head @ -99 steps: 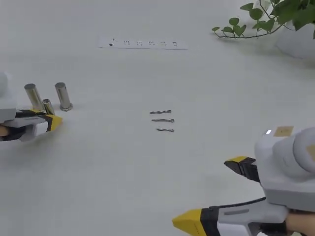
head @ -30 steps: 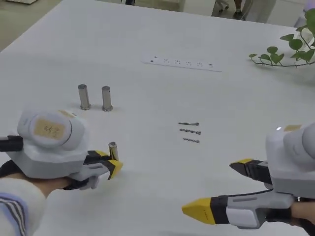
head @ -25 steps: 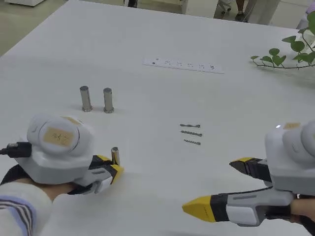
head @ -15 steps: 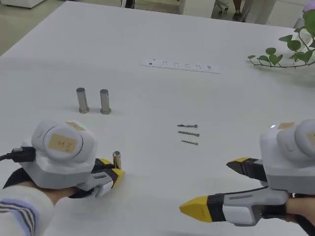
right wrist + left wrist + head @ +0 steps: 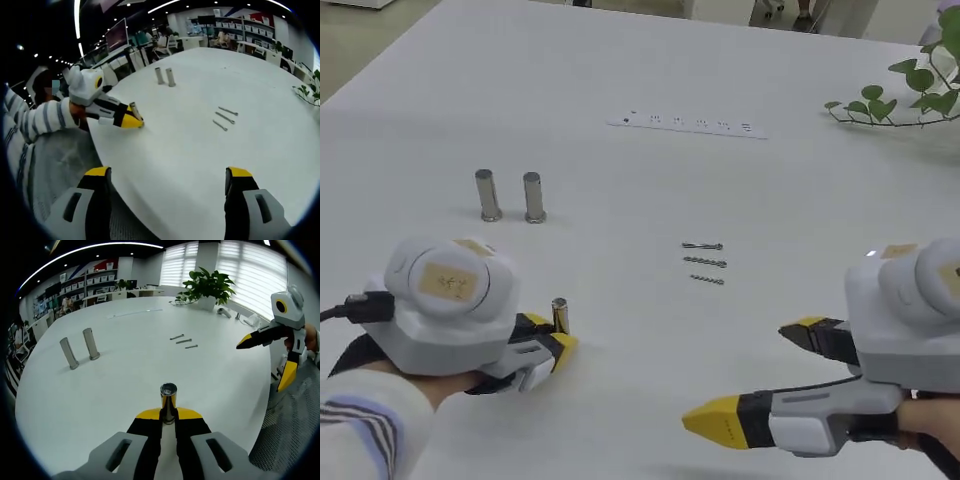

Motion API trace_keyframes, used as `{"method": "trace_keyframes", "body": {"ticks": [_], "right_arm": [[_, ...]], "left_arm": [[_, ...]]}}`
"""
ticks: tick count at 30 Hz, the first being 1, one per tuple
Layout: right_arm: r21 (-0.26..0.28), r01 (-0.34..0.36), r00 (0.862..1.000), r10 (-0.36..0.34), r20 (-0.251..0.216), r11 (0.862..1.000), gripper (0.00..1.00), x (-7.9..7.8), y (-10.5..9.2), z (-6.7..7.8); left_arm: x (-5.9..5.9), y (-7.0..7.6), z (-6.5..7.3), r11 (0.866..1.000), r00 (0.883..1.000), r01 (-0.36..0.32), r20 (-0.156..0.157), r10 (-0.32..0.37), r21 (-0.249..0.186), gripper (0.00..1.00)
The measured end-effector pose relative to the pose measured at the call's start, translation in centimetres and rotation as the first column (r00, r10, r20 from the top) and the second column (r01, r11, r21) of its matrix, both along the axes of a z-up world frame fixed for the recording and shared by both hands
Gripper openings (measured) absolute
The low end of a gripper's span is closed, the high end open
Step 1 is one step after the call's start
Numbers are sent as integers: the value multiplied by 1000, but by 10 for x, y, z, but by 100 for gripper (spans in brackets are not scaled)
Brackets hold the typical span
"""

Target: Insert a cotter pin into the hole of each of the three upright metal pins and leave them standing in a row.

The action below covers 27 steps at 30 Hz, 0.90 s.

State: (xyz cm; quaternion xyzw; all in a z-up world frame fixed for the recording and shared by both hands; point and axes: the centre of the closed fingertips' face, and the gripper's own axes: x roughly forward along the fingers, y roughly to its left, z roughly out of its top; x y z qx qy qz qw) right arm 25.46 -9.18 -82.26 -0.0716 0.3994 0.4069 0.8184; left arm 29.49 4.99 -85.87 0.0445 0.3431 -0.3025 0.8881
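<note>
My left gripper (image 5: 558, 343) (image 5: 168, 416) is shut on one upright metal pin (image 5: 560, 315) (image 5: 168, 401), standing on the white table near its front left. Two more upright metal pins (image 5: 487, 194) (image 5: 532, 196) (image 5: 90, 343) stand side by side farther back on the left. Three cotter pins (image 5: 704, 263) (image 5: 183, 341) (image 5: 223, 117) lie in a short column at the table's middle. My right gripper (image 5: 760, 375) (image 5: 167, 177) hangs open over the near right of the table, nothing between its jaws. The left gripper (image 5: 129, 120) with its pin also shows in the right gripper view.
A white power strip (image 5: 688, 124) lies at the back of the table. A leafy plant (image 5: 910, 90) (image 5: 207, 285) trails over the far right corner. The table's front edge (image 5: 125, 195) runs close under the right gripper.
The left gripper took one pin from the group of three and carried it toward the table's front; over the last second it settled slightly lower. The right gripper stayed open and nearly still.
</note>
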Motion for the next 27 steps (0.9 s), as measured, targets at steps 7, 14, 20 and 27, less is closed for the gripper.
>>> {"method": "trace_keyframes", "body": {"ticks": [7,14,20,27], "right_arm": [[-23,-22,1000,22,-5,1000,96,-3,0,-1],[-48,-46,999,46,3,998,95,-2,-2,0],[-103,-65,998,65,2,993,95,-1,-11,-1],[-142,-81,997,80,-13,987,94,5,-23,4]], "left_arm": [[-2,-1,-2,1000,1000,19,-5,-19,5,9],[-7,-1,-2,1000,999,9,-32,-10,-10,13],[-15,5,-1,999,997,54,-52,-54,-7,26],[-17,21,16,996,996,87,-27,-87,-13,45]]}}
